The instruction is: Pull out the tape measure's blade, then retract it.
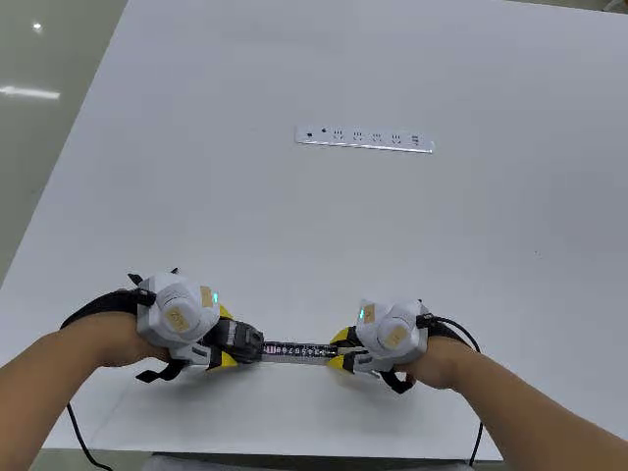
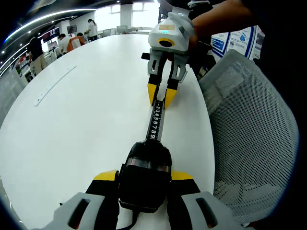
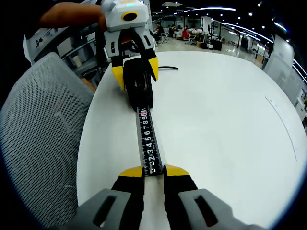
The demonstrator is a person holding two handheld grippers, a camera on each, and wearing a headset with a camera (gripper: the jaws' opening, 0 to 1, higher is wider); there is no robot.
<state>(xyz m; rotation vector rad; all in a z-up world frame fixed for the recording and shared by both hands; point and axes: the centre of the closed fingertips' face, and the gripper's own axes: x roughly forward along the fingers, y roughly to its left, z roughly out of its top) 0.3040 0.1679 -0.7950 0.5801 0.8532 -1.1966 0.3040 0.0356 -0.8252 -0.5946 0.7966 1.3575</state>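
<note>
Locate the tape measure [image 2: 145, 175] at the lower centre of the head view, on the bench [image 1: 294, 226] near its front edge. The left gripper [image 1: 228, 345] holds the black case [image 1: 245, 343], jaws closed against its two sides. The right gripper [image 3: 153, 171] has its jaws narrowed onto the free end of the blade [image 3: 147, 141]. The blade runs straight between the two grippers, on or just above the bench; which of the two cannot be told.

Only a short run of blade is out, so judge the pull-out step as in hand and the retraction as not yet begun. For the next move, draw the right gripper away along the line of the blade, hold the case steady, and avoid twisting the blade.

Note the limits. The end hook is hidden between the right jaws. A lock on the case cannot be made out. In the head view the gripper bodies cover most of the jaws. The power strip [image 1: 364, 139] at upper centre lies well apart from the work.
</note>
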